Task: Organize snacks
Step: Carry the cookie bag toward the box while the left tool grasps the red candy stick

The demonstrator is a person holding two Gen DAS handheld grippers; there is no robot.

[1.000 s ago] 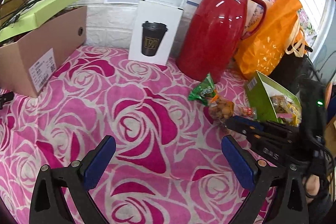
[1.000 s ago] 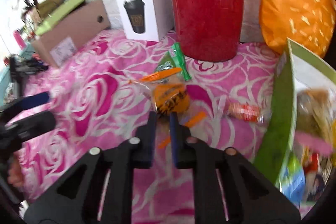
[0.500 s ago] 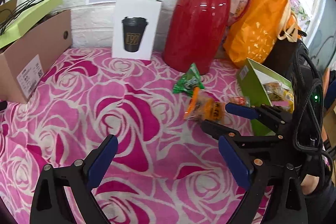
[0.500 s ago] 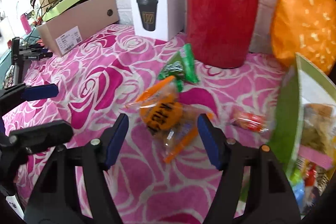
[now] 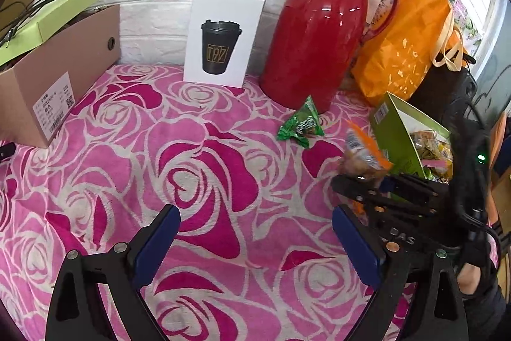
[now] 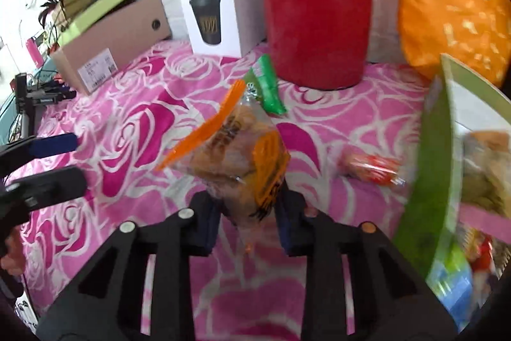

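Note:
My right gripper (image 6: 247,221) is shut on an orange-and-clear snack packet (image 6: 236,146) and holds it above the pink rose cloth; the packet also shows in the left wrist view (image 5: 362,152), beside the green box. The green snack box (image 6: 437,155) stands open at the right with several packets inside. A green snack packet (image 6: 266,85) lies before the red jug, and it shows in the left wrist view (image 5: 301,125). A small red-orange packet (image 6: 373,170) lies beside the box. My left gripper (image 5: 255,242) is open and empty, low over the cloth.
A red thermos jug (image 5: 322,31) and a white cup box (image 5: 220,37) stand at the back. A cardboard box (image 5: 54,79) sits at the left. An orange bag (image 5: 405,43) leans at the back right. The pink rose tablecloth (image 5: 191,168) covers the table.
My right gripper opened around the orange packet, then closed on it and lifted it off the cloth toward the green box. My left gripper stayed open.

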